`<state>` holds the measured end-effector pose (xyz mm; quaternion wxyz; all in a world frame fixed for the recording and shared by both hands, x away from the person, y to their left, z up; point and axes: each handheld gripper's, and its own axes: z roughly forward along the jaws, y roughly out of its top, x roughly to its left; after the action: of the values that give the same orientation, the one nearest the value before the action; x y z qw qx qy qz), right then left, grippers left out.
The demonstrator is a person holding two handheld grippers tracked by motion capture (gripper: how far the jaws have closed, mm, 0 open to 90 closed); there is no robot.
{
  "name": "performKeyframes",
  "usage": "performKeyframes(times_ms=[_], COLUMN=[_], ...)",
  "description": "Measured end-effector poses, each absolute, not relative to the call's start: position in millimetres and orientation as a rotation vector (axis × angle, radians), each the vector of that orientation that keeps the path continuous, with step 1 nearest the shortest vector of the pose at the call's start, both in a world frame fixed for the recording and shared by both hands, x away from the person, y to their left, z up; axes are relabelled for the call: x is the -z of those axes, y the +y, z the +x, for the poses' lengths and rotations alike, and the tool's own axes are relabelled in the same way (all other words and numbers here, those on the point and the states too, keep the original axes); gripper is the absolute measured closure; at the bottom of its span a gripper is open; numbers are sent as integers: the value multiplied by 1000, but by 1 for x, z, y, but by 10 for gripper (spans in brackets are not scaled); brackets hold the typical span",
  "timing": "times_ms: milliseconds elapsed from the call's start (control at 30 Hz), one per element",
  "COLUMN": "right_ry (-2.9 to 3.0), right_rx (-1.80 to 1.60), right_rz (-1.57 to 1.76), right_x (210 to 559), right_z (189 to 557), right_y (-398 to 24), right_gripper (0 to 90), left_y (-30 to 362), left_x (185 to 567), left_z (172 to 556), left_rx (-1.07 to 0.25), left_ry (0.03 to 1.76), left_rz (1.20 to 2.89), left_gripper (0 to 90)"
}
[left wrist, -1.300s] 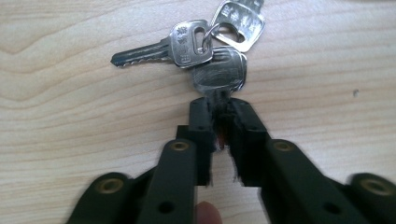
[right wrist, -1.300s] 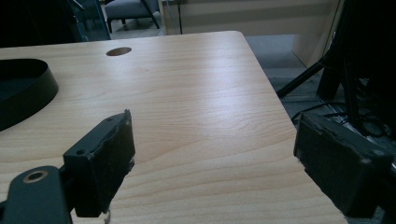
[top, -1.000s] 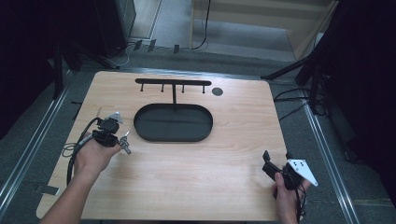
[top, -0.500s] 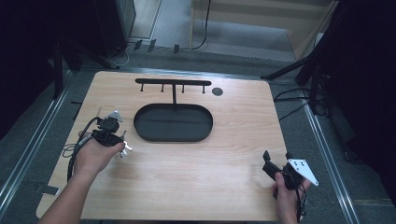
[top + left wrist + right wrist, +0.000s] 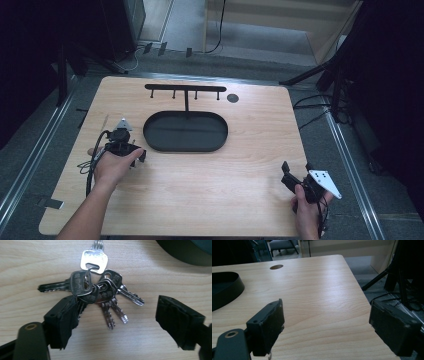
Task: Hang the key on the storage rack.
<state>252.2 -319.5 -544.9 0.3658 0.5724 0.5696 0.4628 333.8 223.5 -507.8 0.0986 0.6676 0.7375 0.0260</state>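
Keys: one bunch on a ring, flat on the table near its left edge, just left of the black tray. Blades fanned out with no shared long axis. In the left gripper view: one blade toward the left edge of the picture, one flat-headed key toward the top, one toward the right and slightly down, two or three toward the bottom. Heads gathered at the ring in the middle of the fan.

Left gripper: held low over the bunch, pointed down at the table. Jaws wide apart, having just been opening. Bunch between and just ahead of the jaws, not clamped. Left pad against or over the lowest-left keys; actual contact cannot be told. Right pad well clear of the keys, over bare wood. Released, holding nothing. In the high view, seen at, in the left hand.

Right gripper: near the table's front right corner, pointed along the tabletop toward the far edge. Jaws wide apart, nothing between them but bare wood beyond. Released, holding nothing. In the high view, seen at.
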Motion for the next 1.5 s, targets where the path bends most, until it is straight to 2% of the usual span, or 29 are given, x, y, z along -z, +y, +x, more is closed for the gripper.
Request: performKeyframes(times_ms=[100,167,233,300,367,400,467,600,633,700,800,867,1033,1200,1233,1267,1367,1433,1500], right_ry=[1464,1464,1466,1465,1466,1467,1467,1466,1465,1465,1469,1467,1467,1466,1465,1465,1468,1469,1470], right_rx=[-1189,-1190,-1190,-1190,-1189,-1187,-1186,-1184,-1185,-1186,-1186,-1185,-1188,-1193,-1193,-1194,-1196,-1195,-1194], right_rz=[1471,1471,1470,1469,1469,1469,1467,1468,1468,1470,1468,1469,1472,1475,1475,1475,1475,1473,1474], right_x=[545,545,545,545,545,545,545,545,545,545,545,545,545,545,545,545,545,545,545], right_z=[252,252,252,252,252,252,252,252,252,252,252,252,252,252,252,252,253,253,253], right_y=[-320,-320,-320,-320,-319,-319,-319,-319,-319,-319,-319,-319,-319,-320,-320,-320,-320,-320,-320], right_gripper=[124,125,125,125,125,125,125,125,125,125,125,125,125,125,125,125,125,125,125], left_y=[223,224,225,226,229,231,232,234,234,235,238,238,230,220,217,217,220,221,222], left_x=[509,508,507,507,507,507,506,504,503,503,503,504,508,515,514,513,510,509,509], left_z=[335,334,332,330,328,327,325,325,324,325,325,326,330,333,334,333,331,328,326], left_rx=[-108,-153,-178,-207,-201,-195,-189,-163,-185,-219,-210,-174,-134,-155,-202,-215,-215,-213,-196], left_ry=[2191,2194,2180,2162,2130,2115,2086,2046,2048,2063,2061,2073,2115,2141,2136,2138,2106,2073,2045], left_rz=[2007,2049,2097,2159,2170,2180,2189,2209,2205,2200,2167,2111,2028,2076,2095,2083,2105,2143,2163], left_gripper=[266,373,536,656,738,807,835,841,774,550,380,297,197,232,265,308,589,699,745])
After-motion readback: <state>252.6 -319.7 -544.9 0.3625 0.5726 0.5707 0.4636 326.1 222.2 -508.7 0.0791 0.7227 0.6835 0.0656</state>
